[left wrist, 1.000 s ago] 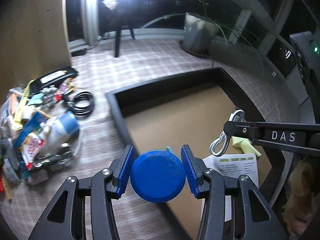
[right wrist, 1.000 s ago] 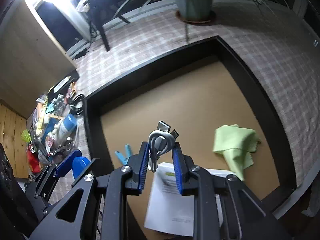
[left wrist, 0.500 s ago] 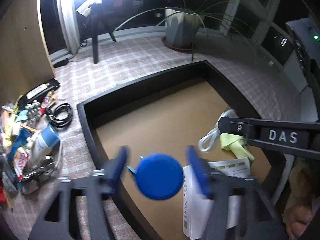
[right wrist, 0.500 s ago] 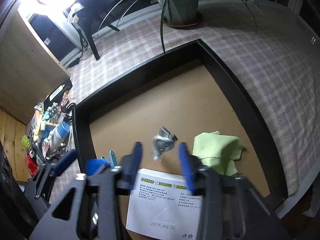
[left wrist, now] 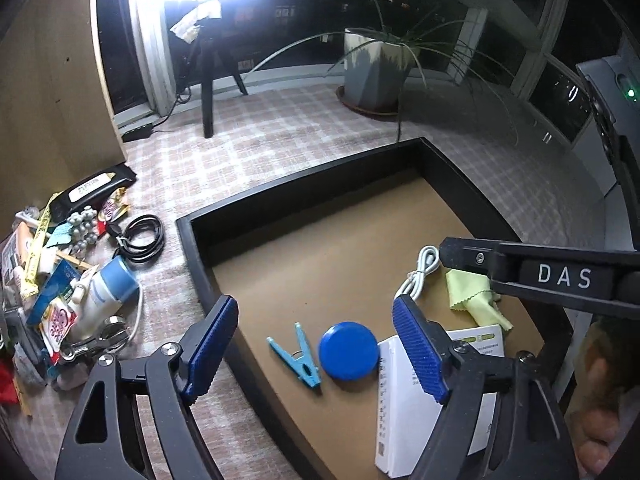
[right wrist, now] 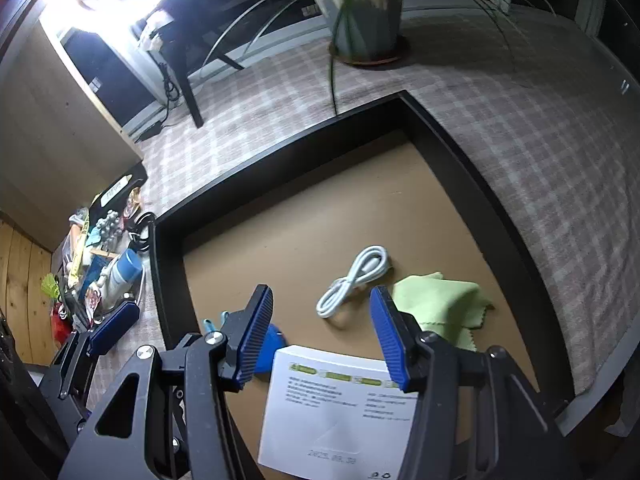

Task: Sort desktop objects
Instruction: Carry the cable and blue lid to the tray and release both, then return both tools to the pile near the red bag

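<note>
One black-walled tray with a brown floor (right wrist: 280,168) sits on the checked cloth. Inside lie five things: one white paper booklet (right wrist: 340,408), one pale green cloth (right wrist: 440,304), one coiled white cable (right wrist: 352,284), one round blue lid (left wrist: 348,350) and one light blue clothes peg (left wrist: 298,354).

The left gripper (left wrist: 320,348) and right gripper (right wrist: 320,336) have both just been opening; their jaws stand wide apart, holding nothing.

Only the left view shows the lid and peg whole.
</note>
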